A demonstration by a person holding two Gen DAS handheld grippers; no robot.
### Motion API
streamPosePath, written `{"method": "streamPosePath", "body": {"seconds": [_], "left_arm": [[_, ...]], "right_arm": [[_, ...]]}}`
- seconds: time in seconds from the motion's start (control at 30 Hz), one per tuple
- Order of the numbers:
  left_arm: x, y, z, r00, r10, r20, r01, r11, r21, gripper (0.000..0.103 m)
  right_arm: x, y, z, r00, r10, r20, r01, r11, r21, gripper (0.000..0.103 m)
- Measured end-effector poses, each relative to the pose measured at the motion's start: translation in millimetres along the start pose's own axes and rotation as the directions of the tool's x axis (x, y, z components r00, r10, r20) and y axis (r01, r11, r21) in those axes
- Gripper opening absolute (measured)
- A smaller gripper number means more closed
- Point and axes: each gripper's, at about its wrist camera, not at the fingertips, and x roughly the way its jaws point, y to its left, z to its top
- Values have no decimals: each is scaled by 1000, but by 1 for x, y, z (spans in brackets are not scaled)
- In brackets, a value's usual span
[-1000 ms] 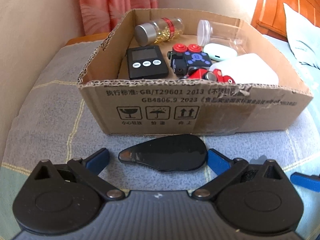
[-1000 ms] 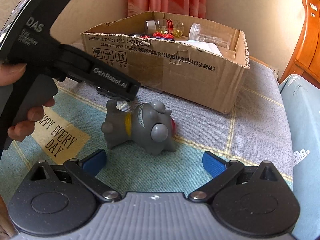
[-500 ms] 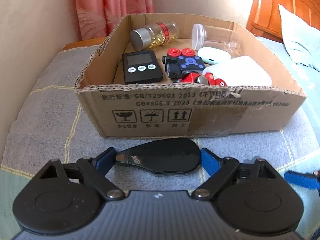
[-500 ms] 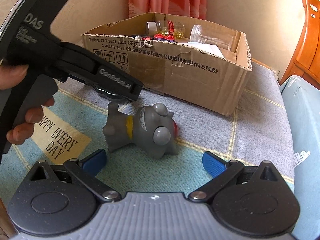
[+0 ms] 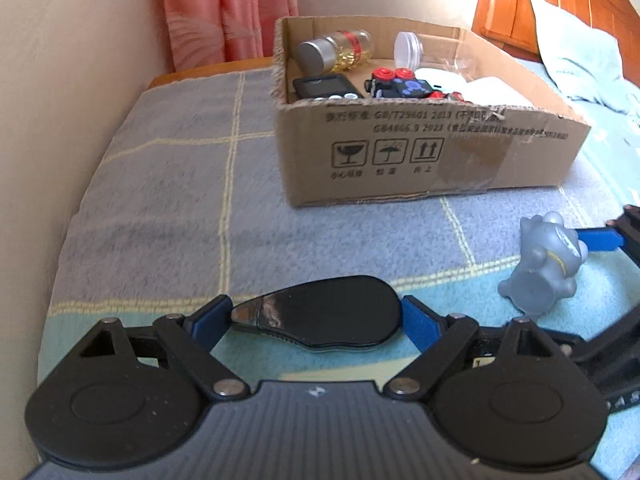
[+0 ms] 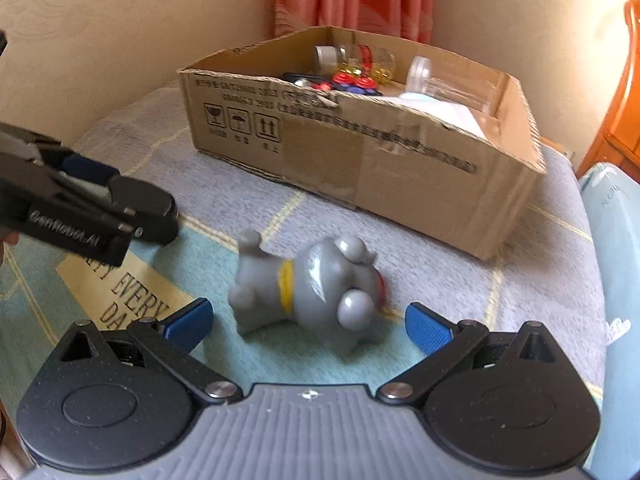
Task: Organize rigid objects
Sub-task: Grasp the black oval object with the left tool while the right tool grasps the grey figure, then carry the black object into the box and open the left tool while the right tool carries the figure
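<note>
Between your left tool's (image 5: 316,318) pads, clamped across its length, the black teardrop case (image 5: 320,316) looks light, stiff and glossy-slick, so keep hold at its ends, while your right tool (image 6: 308,322) gapes around the grey toy (image 6: 308,292) at its 12 o'clock.

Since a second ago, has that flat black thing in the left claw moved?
Yes. The black object, clamped in the left gripper, has been carried back and to the left of the cardboard box, which now sits farther off to the right.
</note>
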Motion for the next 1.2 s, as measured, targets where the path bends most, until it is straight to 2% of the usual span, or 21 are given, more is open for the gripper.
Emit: {"method": "streamPosePath", "body": {"seconds": [0.2,0.37,0.57,0.93,1.07,1.2], "left_arm": [[-2,-1,-7,999,23,31,-22,1000,-17,90],[-2,0,-8,998,55,18,-54,996,-71,96],[-2,-4,-8,997,82,0,-81,990,-116,96],[0,-6,-6,998,67,20,-65,994,-91,96],[-1,-7,-5,998,53,24,-52,996,-70,90],[-1,-6,-3,999,35,14,-34,998,-45,90]], "right_arm": [[6,3,6,1000,6,7,-6,1000,-9,103],[7,4,6,1000,6,14,-5,1000,-10,103],[8,3,5,1000,12,14,-12,1000,-17,103],[7,2,9,999,39,-4,-39,999,-14,102],[3,-4,12,999,44,3,-44,998,33,91],[0,-4,12,1000,8,-3,-8,1000,26,79]]}}
